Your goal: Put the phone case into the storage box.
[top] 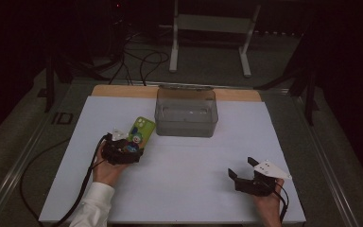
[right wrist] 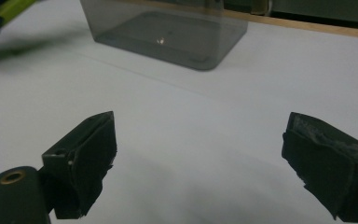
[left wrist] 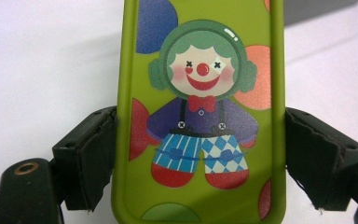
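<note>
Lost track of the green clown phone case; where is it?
In the high view the phone case sits left of centre, clamped in the left gripper, just left of the grey bin.

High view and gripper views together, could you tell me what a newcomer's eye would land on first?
Most striking is the green phone case with its clown picture, clamped by its long edges in the left tongs at the left of the white table. Behind it, at the table's far middle, stands a smoky transparent bin, nothing visible inside. The right tongs rest open at the near right, holding nothing.
</note>
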The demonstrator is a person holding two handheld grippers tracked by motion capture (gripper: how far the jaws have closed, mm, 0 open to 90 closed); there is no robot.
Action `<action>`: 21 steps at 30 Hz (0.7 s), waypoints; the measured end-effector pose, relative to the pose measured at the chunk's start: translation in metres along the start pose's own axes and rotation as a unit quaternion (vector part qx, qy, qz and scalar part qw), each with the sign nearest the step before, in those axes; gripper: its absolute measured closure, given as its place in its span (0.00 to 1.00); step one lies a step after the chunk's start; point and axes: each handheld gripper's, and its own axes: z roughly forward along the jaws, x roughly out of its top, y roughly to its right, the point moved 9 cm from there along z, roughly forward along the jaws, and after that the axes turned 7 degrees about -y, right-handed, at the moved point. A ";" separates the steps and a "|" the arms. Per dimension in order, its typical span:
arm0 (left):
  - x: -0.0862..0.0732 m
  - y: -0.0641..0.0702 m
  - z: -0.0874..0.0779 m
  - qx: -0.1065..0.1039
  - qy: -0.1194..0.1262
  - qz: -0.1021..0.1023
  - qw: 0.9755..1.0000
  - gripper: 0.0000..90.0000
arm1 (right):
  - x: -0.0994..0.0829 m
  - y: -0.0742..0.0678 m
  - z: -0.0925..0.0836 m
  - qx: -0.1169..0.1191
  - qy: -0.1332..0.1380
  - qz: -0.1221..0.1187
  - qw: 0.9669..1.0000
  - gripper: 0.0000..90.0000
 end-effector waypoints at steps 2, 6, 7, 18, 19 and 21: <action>0.003 0.000 -0.002 0.003 0.015 -0.008 1.000 0.17 | 0.001 0.000 -0.001 0.008 0.002 0.010 1.000 0.11; 0.005 0.003 -0.005 0.011 0.029 -0.009 0.999 0.17 | 0.001 0.001 -0.001 0.012 0.005 0.019 1.000 0.11; 0.005 0.004 -0.007 0.015 0.032 -0.005 0.999 0.17 | 0.001 0.001 -0.001 0.013 0.006 0.023 1.000 0.11; 0.015 0.010 -0.022 0.020 0.075 -0.018 0.997 0.17 | 0.002 -0.006 0.001 0.038 -0.004 0.041 0.998 0.11; 0.015 0.011 -0.023 0.018 0.078 -0.019 0.997 0.17 | 0.002 -0.006 0.001 0.038 -0.004 0.041 0.998 0.11; 0.016 0.015 -0.023 0.018 0.081 -0.017 0.996 0.17 | 0.005 -0.007 0.001 0.045 -0.009 0.053 0.998 0.10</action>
